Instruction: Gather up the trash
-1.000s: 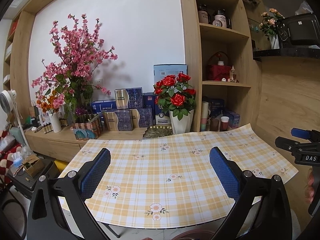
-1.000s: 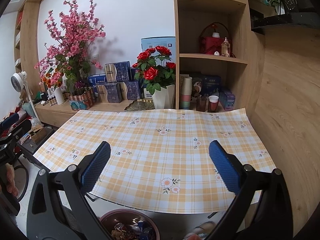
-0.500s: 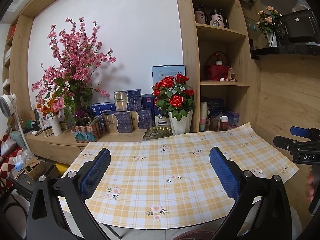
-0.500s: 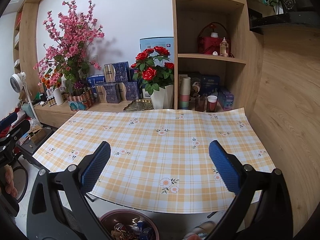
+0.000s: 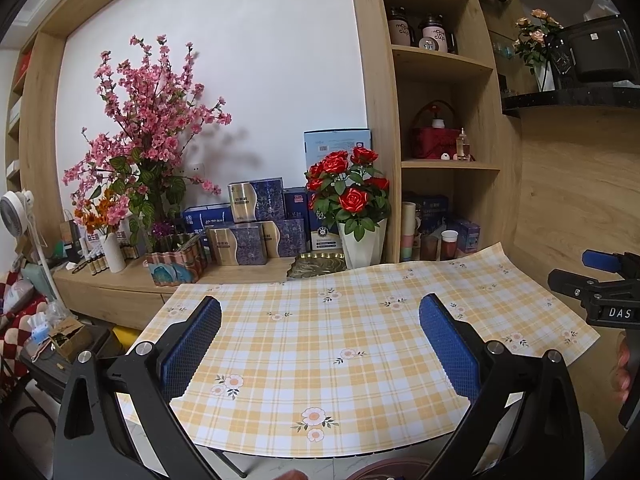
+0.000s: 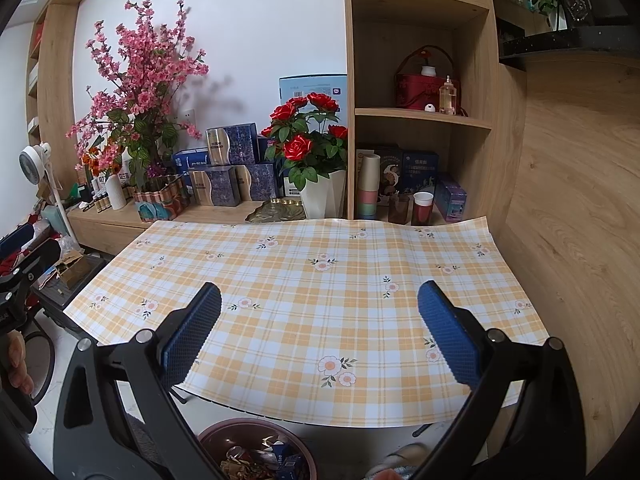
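Your left gripper [image 5: 320, 336] and right gripper [image 6: 319, 332] hover wide open and empty over the checked tablecloth [image 6: 304, 276]. The trash bin [image 6: 256, 454] sits at 6 o'clock below the table edge.

A lived-in home: checked tablecloth [image 6: 320, 280], potted red roses [image 6: 308, 148], wooden shelves [image 6: 420, 116] of cups and gift boxes

Surface [image 6: 304, 280]: centre, under the tablecloth.
Rose pot [image 6: 322, 196]: 12 o'clock, behind the surface.
Blossom arrangement [image 6: 140, 92]: 10 o'clock, on the sideboard.
Stacked cups [image 6: 368, 188]: 1 o'clock, in the shelf.
Trash bin [image 6: 256, 454]: 6 o'clock, on the floor.
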`<state>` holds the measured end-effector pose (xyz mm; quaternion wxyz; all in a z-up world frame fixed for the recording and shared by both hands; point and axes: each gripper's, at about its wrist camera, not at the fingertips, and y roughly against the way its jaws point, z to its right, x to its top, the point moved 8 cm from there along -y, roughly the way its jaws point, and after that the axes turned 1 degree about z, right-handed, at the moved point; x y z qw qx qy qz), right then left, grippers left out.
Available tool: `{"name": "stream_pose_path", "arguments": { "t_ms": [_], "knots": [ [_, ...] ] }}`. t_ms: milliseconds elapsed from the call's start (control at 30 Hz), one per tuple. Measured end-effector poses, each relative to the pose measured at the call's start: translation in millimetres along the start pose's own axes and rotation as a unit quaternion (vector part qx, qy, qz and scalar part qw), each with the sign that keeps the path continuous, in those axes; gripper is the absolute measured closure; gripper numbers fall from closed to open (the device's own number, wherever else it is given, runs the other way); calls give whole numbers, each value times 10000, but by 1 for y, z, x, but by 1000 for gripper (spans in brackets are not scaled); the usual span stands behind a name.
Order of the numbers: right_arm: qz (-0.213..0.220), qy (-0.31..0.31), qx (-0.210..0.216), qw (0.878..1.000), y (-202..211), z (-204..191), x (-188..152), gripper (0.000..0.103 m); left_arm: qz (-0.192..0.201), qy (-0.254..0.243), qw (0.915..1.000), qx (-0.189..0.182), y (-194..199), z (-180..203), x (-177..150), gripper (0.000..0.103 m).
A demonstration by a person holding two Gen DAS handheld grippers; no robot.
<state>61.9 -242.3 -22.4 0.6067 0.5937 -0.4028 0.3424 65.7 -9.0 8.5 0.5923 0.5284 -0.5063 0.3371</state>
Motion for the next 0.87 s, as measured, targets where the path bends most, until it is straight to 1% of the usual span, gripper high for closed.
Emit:
{"name": "stream_pose_path", "arguments": {
  "t_ms": [133,500,633,867],
  "knots": [
    [-2,-10,1,10000,0,0,0,6,-17,-42,10000,21,-1,1,1,6],
    [-27,6,-48,10000,2,8,3,6,-1,-106,9999,-67,-2,4,1,6],
    [-27,24,-31,10000,2,6,4,6,17,-108,9999,-92,0,5,0,6],
    [-73,40,-31,10000,-1,4,0,6,-36,-39,10000,-3,-1,-2,-3,6]
  ]
}}
